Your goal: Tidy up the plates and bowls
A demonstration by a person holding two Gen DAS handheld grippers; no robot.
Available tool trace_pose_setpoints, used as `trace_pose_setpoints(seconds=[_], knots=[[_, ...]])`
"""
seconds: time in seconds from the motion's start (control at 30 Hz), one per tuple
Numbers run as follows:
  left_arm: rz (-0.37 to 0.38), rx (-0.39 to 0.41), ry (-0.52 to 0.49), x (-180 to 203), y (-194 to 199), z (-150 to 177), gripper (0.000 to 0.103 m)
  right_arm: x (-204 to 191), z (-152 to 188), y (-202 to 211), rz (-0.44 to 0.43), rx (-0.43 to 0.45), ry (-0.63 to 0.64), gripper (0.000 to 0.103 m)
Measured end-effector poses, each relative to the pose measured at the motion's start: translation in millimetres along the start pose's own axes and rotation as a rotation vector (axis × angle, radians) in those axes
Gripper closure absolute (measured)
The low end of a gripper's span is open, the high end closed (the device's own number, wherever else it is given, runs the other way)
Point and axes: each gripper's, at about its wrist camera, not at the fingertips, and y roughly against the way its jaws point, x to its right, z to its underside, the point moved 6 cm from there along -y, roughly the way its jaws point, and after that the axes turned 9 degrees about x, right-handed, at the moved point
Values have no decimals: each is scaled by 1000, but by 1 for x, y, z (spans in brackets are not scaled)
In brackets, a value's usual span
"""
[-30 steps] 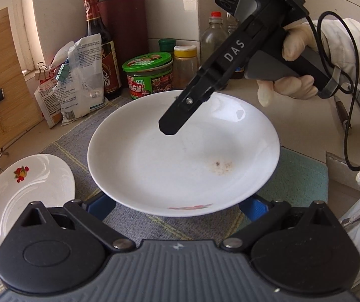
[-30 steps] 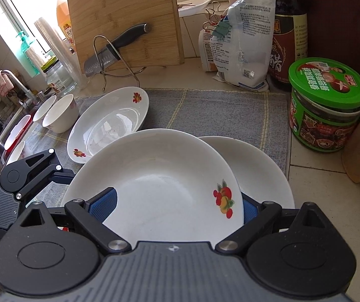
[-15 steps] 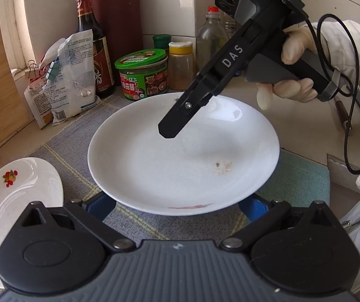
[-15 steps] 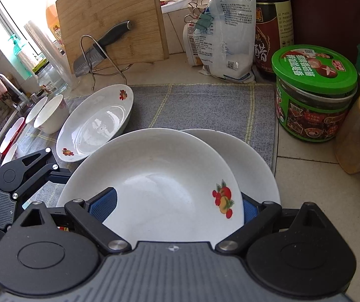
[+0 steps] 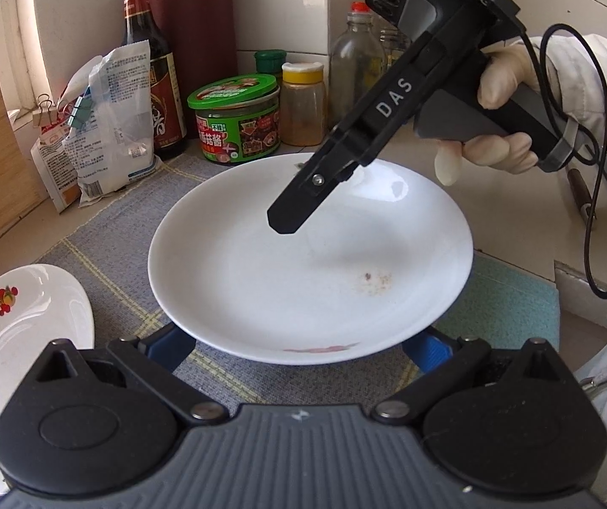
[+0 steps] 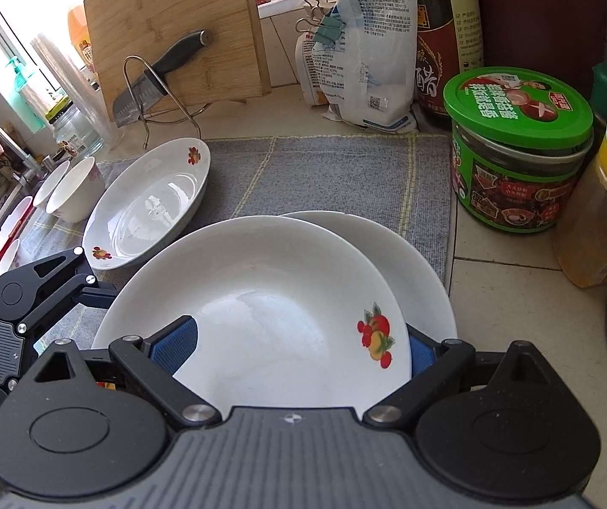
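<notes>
In the left wrist view a white plate (image 5: 303, 280) with a brown speck hangs just above the grey mat (image 5: 117, 246). Its near rim sits between the pads of my left gripper (image 5: 297, 348), which is shut on it. One finger (image 5: 299, 203) of the right gripper reaches over its far side. In the right wrist view my right gripper (image 6: 295, 348) holds a fruit-print plate (image 6: 269, 288) between its wide-set pads, overlapping a second white plate (image 6: 413, 263). The left gripper's finger (image 6: 70, 280) meets its left rim. I cannot tell whether both views show the same plate.
Another fruit-print plate (image 6: 146, 208) and two small bowls (image 6: 74, 191) stand at the mat's left end by the sink. A green-lidded jar (image 6: 515, 148), bottles and a bag line the back right. A knife (image 6: 155, 80) rests on a rack against a cutting board.
Both grippers have drifted slightly toward the jars, with the plates staying fixed between their pads. The jaws stand as they did before.
</notes>
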Motion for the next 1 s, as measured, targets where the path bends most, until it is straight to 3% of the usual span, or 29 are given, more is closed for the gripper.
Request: trace_pose_setpoints(seconds=[1.0], knots=[[18, 3, -24, -7, -5, 1, 1, 3, 9, 18, 67, -5, -33, 0]])
